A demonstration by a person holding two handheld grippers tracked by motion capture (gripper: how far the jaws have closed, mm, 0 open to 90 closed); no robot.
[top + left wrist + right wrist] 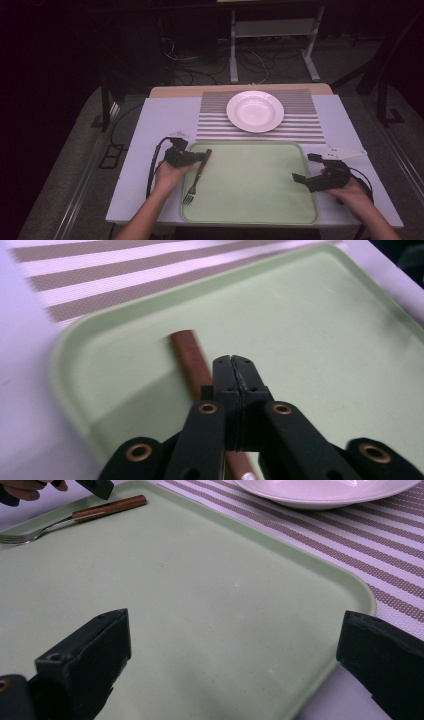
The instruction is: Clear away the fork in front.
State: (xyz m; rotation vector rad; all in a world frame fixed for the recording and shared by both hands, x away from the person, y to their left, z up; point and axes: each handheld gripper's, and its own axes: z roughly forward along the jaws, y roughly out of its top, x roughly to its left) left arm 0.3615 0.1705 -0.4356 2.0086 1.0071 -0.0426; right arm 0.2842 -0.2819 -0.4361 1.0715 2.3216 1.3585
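Note:
A fork [196, 176] with a brown wooden handle [187, 352] lies at the left end of a pale green tray [250, 180], tines toward the person. My left gripper [204, 156] is shut, its jaws [234, 365] pressed pad to pad right over the handle, which runs beneath them. Whether they touch the handle I cannot tell. My right gripper [306, 167] is open at the tray's right edge, jaws wide apart [235, 625] over bare tray [200, 580] with nothing between them. Farther off lie the fork [75, 515] and the left gripper [97, 486].
A white plate [255, 111] rests on a striped placemat [300, 125] behind the tray, on a white table [150, 130]. A small paper scrap [347, 150] lies by the right gripper. Cables and a metal frame stand on the floor beyond the table.

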